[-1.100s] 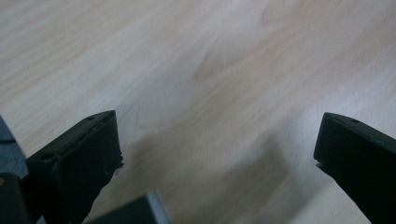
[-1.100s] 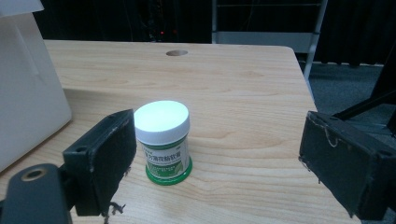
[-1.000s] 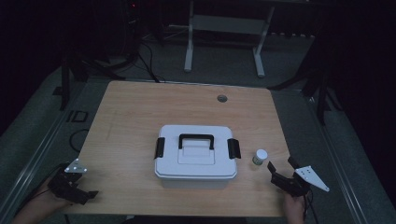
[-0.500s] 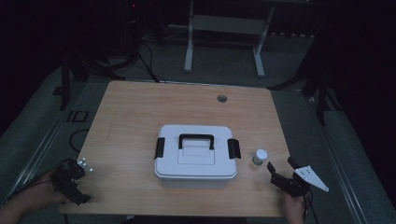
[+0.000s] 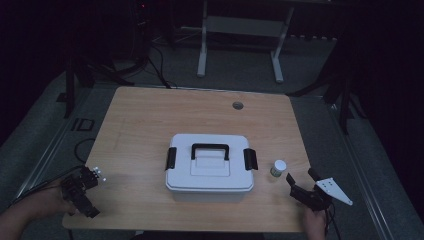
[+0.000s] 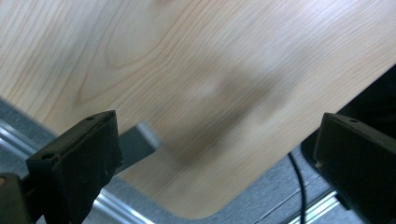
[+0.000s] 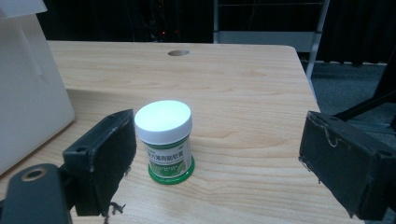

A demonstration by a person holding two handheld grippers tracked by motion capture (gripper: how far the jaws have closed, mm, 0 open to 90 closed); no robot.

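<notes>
A white lidded box (image 5: 210, 167) with a black handle and two black side latches stands in the middle of the wooden table (image 5: 150, 125). Just right of it stands a small green-labelled jar (image 5: 278, 168) with a white cap. My right gripper (image 5: 301, 176) rests open at the near right edge, pointing at the jar. In the right gripper view the jar (image 7: 166, 140) stands upright close to the left jaw, untouched, between the wide jaws of that gripper (image 7: 224, 135). My left gripper (image 5: 85, 200) is open at the near left corner, tipped down over the table corner (image 6: 187, 56).
A round cable hole (image 5: 237, 105) lies near the table's far edge. A metal desk frame (image 5: 240, 30) stands beyond the table. Cables (image 5: 160, 65) run over the grey floor. Below the near left corner lie a metal rail (image 6: 116, 205) and a black cable (image 6: 299, 186).
The left gripper has turned in the hand and tipped down toward the table's near left corner. The right gripper, box and jar have stayed put.
</notes>
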